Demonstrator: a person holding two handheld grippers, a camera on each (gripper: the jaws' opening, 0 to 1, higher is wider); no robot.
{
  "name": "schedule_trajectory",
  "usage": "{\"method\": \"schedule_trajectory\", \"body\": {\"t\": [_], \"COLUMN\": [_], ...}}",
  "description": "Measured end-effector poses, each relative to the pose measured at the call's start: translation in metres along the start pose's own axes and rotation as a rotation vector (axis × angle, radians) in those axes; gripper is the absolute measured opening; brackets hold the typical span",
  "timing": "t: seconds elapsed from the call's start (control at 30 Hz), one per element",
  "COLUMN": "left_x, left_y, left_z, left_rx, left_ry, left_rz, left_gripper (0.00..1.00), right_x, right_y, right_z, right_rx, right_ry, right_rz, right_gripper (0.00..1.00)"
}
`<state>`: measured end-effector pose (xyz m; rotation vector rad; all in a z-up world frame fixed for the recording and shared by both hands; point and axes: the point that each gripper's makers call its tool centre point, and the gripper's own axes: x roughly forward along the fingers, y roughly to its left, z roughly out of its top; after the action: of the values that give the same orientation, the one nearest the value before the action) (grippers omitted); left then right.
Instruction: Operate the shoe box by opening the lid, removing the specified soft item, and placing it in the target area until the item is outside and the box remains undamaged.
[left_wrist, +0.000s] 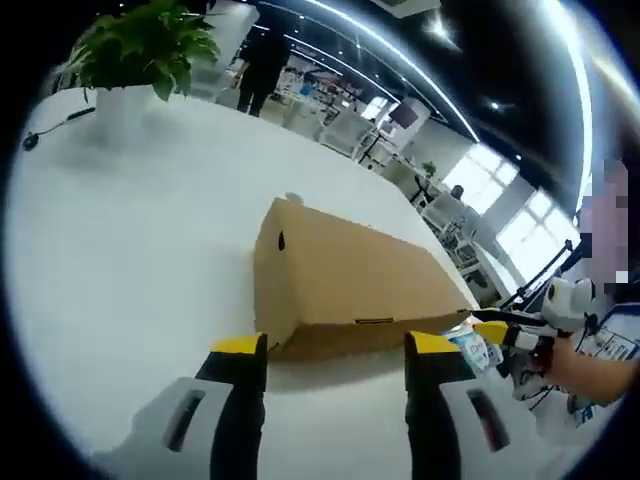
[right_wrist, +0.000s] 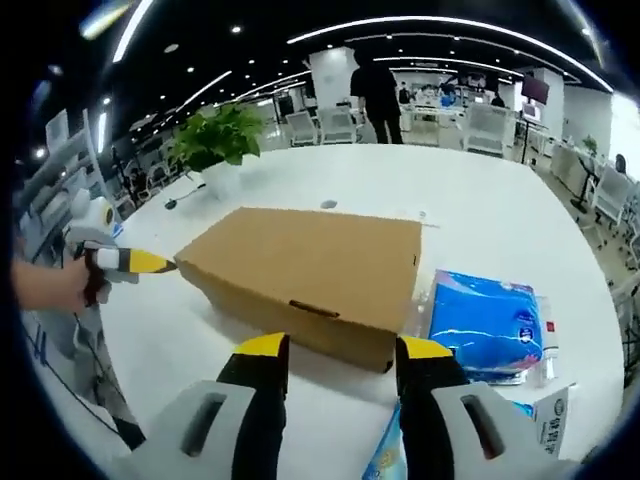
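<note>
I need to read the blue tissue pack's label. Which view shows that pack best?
The right gripper view: the blue tissue pack lies in full beside the shoe box. The left gripper view shows just a sliver of it at the box's corner.

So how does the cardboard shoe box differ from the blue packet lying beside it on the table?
The shoe box is plain brown cardboard, rigid and sharp-edged; the blue packet is a glossy, soft-looking plastic wrap. The shoe box is clearly larger and taller than the flat blue packet. The shoe box's lid is shut, while the blue packet lies out in the open. Both rest on the white table.
</note>
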<state>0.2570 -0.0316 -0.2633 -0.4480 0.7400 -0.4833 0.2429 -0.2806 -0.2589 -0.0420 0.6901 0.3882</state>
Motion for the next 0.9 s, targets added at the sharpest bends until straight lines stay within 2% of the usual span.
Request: {"method": "schedule_trajectory", "body": {"t": [0.1, 0.17, 0.23, 0.27, 0.3, 0.37, 0.47, 0.5, 0.53, 0.6, 0.63, 0.67, 0.73, 0.77, 0.83, 0.9], "left_x": [-0.001, -0.001, -0.001, -0.001, -0.002, -0.001, -0.002, -0.002, -0.003, -0.004, -0.005, -0.004, -0.004, -0.004, -0.005, -0.005], "left_y": [-0.004, -0.006, -0.009, -0.015, -0.018, -0.017, -0.018, -0.016, -0.019, -0.024, -0.026, -0.027, -0.028, -0.034, -0.037, -0.035], "left_z": [-0.001, -0.004, -0.004, -0.005, -0.007, -0.013, -0.015, -0.015, -0.017, -0.015, -0.011, -0.008, -0.007, -0.008, -0.003, -0.003], "left_rx": [-0.003, -0.04, -0.076, -0.088, -0.09, -0.045, -0.096, -0.111, -0.161, -0.232, -0.297, -0.336, -0.403, -0.474, -0.533, -0.598], "left_ry": [0.0, 0.007, -0.003, -0.005, 0.0, 0.022, 0.017, 0.019, 0.035, 0.036, 0.021, 0.008, 0.001, 0.023, -0.006, -0.012], "left_rz": [-0.012, -0.028, -0.051, -0.089, -0.099, -0.079, -0.093, -0.094, -0.109, -0.144, -0.17, -0.185, -0.222, -0.264, -0.304, -0.317], "left_gripper": [0.54, 0.54, 0.53, 0.52, 0.52, 0.52, 0.53, 0.52, 0.51, 0.43, 0.42, 0.44, 0.48, 0.51, 0.55, 0.59], "right_x": [0.0, -0.001, -0.002, -0.003, -0.004, -0.004, -0.005, -0.005, -0.005, -0.006, -0.007, -0.007, -0.014, -0.015, -0.017, -0.015], "right_y": [0.006, 0.007, 0.02, 0.025, 0.03, 0.03, 0.032, 0.037, 0.037, 0.044, 0.048, 0.049, 0.064, 0.063, 0.066, 0.063], "right_z": [-0.003, -0.002, -0.001, 0.001, 0.003, 0.006, 0.005, 0.004, 0.004, 0.006, 0.009, 0.011, 0.023, 0.027, 0.028, 0.026], "right_rx": [0.059, 0.087, 0.204, 0.243, 0.279, 0.288, 0.289, 0.334, 0.344, 0.431, 0.492, 0.517, 0.632, 0.628, 0.685, 0.691], "right_ry": [0.006, -0.003, -0.009, -0.015, -0.023, -0.044, -0.043, -0.036, -0.04, -0.051, -0.06, -0.067, -0.105, -0.138, -0.133, -0.137], "right_rz": [0.035, 0.049, 0.134, 0.171, 0.212, 0.219, 0.225, 0.257, 0.264, 0.317, 0.365, 0.38, 0.505, 0.51, 0.531, 0.52], "right_gripper": [0.39, 0.39, 0.39, 0.39, 0.4, 0.43, 0.44, 0.43, 0.43, 0.43, 0.44, 0.46, 0.54, 0.56, 0.58, 0.58]}}
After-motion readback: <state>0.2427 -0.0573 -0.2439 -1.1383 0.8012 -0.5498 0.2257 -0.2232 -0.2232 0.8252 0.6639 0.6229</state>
